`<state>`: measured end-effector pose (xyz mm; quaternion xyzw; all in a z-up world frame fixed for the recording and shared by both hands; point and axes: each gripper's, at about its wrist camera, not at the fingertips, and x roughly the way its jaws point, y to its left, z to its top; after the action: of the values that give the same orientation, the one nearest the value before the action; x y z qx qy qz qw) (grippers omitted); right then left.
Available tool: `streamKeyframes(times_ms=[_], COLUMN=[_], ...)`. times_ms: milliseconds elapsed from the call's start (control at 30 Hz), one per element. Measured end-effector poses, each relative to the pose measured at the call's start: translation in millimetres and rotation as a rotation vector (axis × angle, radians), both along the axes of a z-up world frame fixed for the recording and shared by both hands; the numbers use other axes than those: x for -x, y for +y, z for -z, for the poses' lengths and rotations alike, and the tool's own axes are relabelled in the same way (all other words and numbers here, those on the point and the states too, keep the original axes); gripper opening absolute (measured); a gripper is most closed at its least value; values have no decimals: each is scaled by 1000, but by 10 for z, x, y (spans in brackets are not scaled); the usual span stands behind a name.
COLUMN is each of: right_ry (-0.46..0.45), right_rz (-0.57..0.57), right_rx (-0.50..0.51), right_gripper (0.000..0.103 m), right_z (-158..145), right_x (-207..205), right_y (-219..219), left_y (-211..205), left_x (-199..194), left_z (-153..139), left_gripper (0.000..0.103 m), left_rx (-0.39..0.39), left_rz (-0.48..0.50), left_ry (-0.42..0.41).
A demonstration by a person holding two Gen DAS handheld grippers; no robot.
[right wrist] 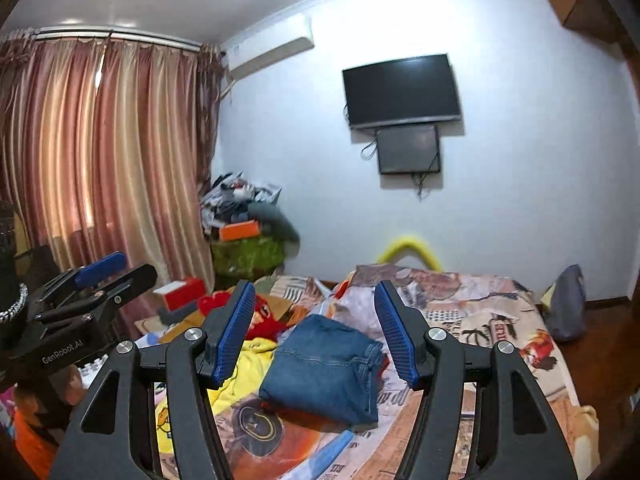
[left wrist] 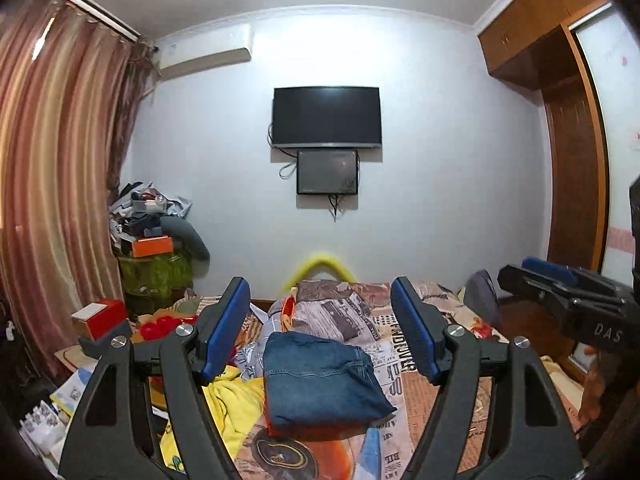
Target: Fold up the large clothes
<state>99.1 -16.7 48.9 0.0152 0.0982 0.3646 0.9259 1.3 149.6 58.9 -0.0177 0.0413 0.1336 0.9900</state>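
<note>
A folded pair of blue jeans (left wrist: 322, 384) lies on the patterned bedspread (left wrist: 404, 360) in the middle of the bed; it also shows in the right wrist view (right wrist: 328, 372). My left gripper (left wrist: 320, 316) is open and empty, held above and in front of the jeans. My right gripper (right wrist: 316, 320) is open and empty, also above the jeans. Each gripper shows at the edge of the other's view: the right one (left wrist: 560, 284) and the left one (right wrist: 100, 276).
A yellow garment (left wrist: 236, 396) and a red garment (left wrist: 164, 326) lie left of the jeans. A red-and-white box (left wrist: 102, 316) and a pile of clutter (left wrist: 152, 224) stand at the left by the curtain (left wrist: 60, 180). A TV (left wrist: 326, 116) hangs on the far wall. A wardrobe (left wrist: 576, 140) is at the right.
</note>
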Motion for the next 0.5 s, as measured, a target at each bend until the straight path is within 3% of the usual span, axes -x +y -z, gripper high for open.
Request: streamKeyframes(times_ms=[100, 200, 433, 500], right_ry=[33, 34, 0, 4], right_rz=[25, 63, 130, 138], right_rx=[-13, -3, 34, 32], right_gripper=[63, 74, 96, 98], right_z=[73, 120, 109, 92], right_x=[43, 31, 127, 113], right_y=[-15, -19, -48, -47], left_y=[-79, -161, -265, -271], left_x=[96, 155, 165, 153], left_z=[72, 139, 205, 224], left_gripper=[91, 101, 102, 102], left_rx=[-13, -24, -31, -30], left_rz=[-24, -30, -40, -42], left_ry=[-12, -9, 31, 38])
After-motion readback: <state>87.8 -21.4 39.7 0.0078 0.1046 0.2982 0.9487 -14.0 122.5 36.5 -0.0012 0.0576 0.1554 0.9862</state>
